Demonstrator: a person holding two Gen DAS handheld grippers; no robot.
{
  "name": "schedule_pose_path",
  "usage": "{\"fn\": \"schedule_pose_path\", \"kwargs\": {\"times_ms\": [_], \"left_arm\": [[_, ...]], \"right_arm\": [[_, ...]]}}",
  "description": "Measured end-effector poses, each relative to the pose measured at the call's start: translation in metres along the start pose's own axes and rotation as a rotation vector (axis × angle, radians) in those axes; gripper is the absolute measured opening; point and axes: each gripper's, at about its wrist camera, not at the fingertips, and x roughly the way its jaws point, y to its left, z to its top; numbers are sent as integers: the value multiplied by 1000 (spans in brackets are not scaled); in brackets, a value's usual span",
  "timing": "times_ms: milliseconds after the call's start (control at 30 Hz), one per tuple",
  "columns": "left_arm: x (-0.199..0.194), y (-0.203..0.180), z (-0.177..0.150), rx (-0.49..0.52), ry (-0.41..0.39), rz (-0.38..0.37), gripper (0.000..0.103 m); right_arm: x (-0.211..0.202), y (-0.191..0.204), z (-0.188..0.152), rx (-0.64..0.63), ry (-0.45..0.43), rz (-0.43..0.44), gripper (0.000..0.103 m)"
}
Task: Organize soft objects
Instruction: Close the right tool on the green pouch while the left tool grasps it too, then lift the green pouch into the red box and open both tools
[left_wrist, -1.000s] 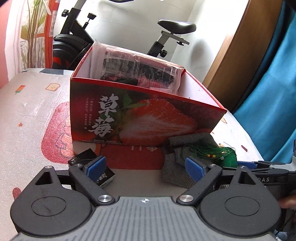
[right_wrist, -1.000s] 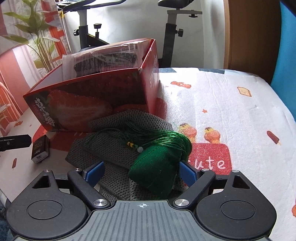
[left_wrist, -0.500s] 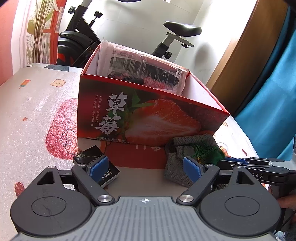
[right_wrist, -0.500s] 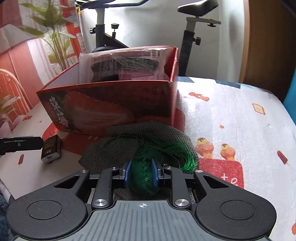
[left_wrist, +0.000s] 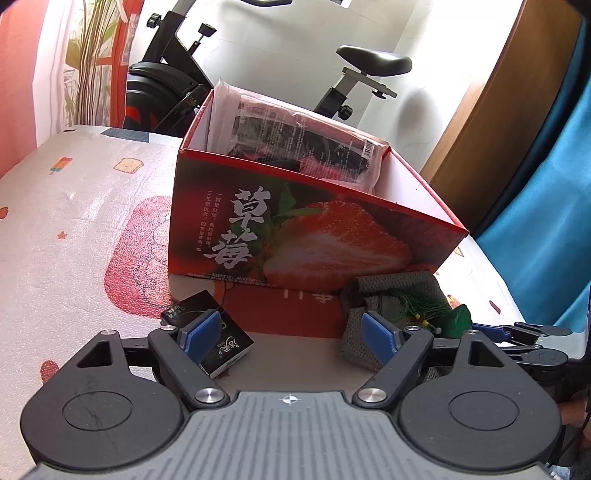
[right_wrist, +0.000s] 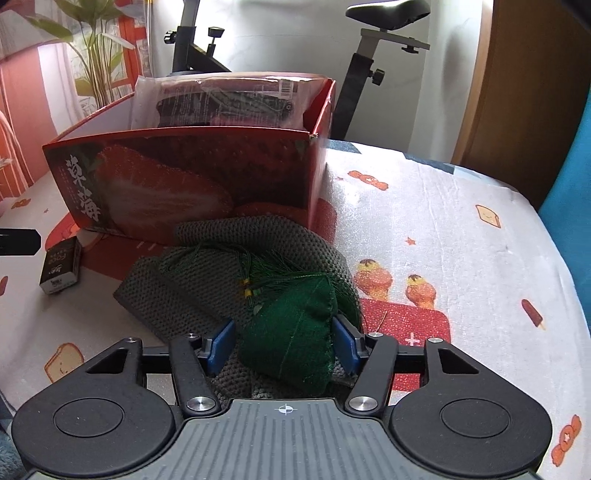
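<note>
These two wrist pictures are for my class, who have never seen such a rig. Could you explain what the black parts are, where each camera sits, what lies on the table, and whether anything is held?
A person holds a two-finger gripper in each hand, and a camera on each looks forward along the fingers, so the black parts at the bottom are the tool itself. One picture comes from the left gripper, the other from the right gripper.

On the patterned table stand a red strawberry box with a plastic packet inside, a small black box, and a grey mesh cloth with a green tasselled pouch on it.

The right jaws have just been opening; the pouch sits between them, not squeezed. The left jaws, closing slightly, are wide apart with nothing between them.
</note>
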Motion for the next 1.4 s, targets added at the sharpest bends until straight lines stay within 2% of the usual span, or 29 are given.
{"fn": "schedule_pose_path", "kwargs": {"times_ms": [233,367,500,567,633,700,767,833,900,1067,1300,1400], "left_arm": [[-2,1,0,-5,-5,-3,83],[-3,4,1,-7,-8,-5,82],[-5,6,1,-19,-12,1,81],[-5,8,2,-28,-9,2,81],[-4,11,1,-43,0,-4,77],[-3,15,0,-54,14,-11,67],[-1,19,-1,-66,25,-7,65],[1,22,-1,-79,32,-7,64],[4,25,0,-87,43,-15,64],[24,18,-1,-104,104,-102,64],[59,16,-6,-235,174,-216,64],[69,11,-6,-226,193,-223,64]], "right_arm": [[1,2,1,-14,7,-16,42],[-5,5,12,38,-14,85,41],[-3,29,22,11,-19,222,41],[3,50,24,-48,-9,268,41],[11,71,26,-102,-7,309,41],[17,86,25,-135,-15,357,41],[22,100,24,-174,-30,412,42],[28,113,22,-237,-13,404,44],[31,115,18,-265,-7,394,51],[27,100,12,-229,-4,375,55],[32,85,5,-199,11,383,52],[33,86,5,-214,-1,378,52]]}}
